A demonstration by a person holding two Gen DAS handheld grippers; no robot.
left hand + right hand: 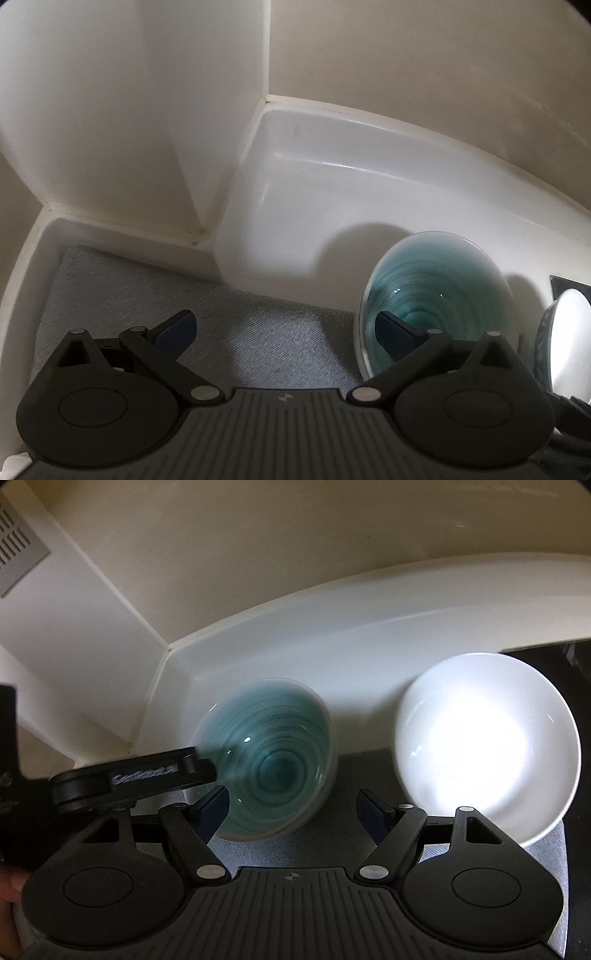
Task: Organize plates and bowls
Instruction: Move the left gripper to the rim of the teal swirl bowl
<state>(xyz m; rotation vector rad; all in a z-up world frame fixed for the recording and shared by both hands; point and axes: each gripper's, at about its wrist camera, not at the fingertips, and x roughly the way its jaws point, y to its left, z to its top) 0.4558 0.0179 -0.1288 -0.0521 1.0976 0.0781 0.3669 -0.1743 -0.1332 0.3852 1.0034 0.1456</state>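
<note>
— How many bowls were counted?

— Two were seen. A teal bowl (267,760) with ringed glaze and a white bowl (487,746) were set side by side on a grey mat (328,845), near each other but apart, both close to the raised white back edge (332,627) of the tabletop. No plates were made out.

— And the grippers?

— Two as well. The left gripper (284,332) was held wide open over the mat, nothing between its fingers; its right finger (393,334) was seen in front of the teal bowl (436,295), and contact could not be judged. The right gripper (291,808) was likewise spread open and empty, with the teal bowl's near rim just ahead of its left finger (212,806). Part of the left gripper (129,779) was visible at that bowl's left side.

— What room was left for moving?

— Bare mat (147,280) was seen left of the teal bowl, bounded by the tabletop's raised lip (33,236) and a jutting wall corner (199,229). A dark panel (546,664) was noted behind the white bowl.
</note>
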